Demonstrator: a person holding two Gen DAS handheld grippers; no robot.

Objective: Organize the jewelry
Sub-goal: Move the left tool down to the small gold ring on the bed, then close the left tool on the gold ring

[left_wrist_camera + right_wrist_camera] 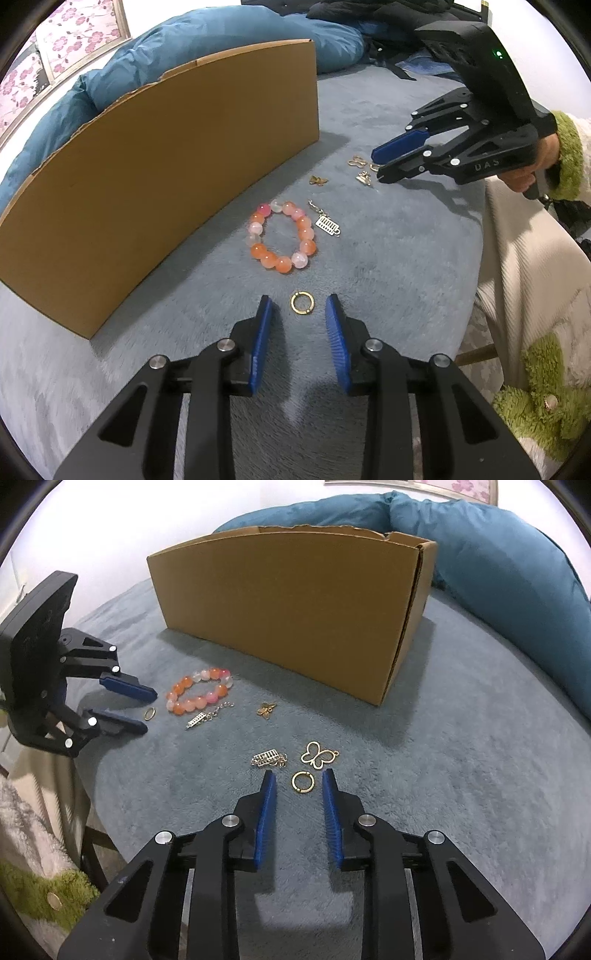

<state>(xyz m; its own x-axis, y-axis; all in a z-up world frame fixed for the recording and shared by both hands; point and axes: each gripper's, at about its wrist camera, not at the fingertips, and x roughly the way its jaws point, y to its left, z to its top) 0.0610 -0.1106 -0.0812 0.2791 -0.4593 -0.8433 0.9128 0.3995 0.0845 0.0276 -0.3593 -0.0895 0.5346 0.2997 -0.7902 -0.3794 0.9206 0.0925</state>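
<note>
Both my tongs are down over the fuzzy grey-blue blanket (461,775) where all the jewelry is scattered. My left tongs (300,308) have their ribbed blue pads spread either side of a small gold ring (301,303) lying flat on the pile, not touching it. Just past that ring sits the chunky beaded bracelet (282,236), glossy round beads in orange, pink and milky white, and beside it a silver comb-shaped charm (327,223) on a short chain.

My right tongs (298,783) are doing the same thing: pads apart, with a second gold ring (303,782) between them, nothing pinched yet. Right beyond that ring is an open wire-outline gold butterfly (318,755), and next to it a little silver charm cluster (269,758). A smaller solid gold butterfly (266,709) lies further out toward the box.

The plain brown cardboard box (291,609), smooth-sided with a rough torn top edge, stands behind everything, and puffy teal pillows (498,572) are piled behind that. My fuzzy green cuff (567,155) shows on the right hand.
</note>
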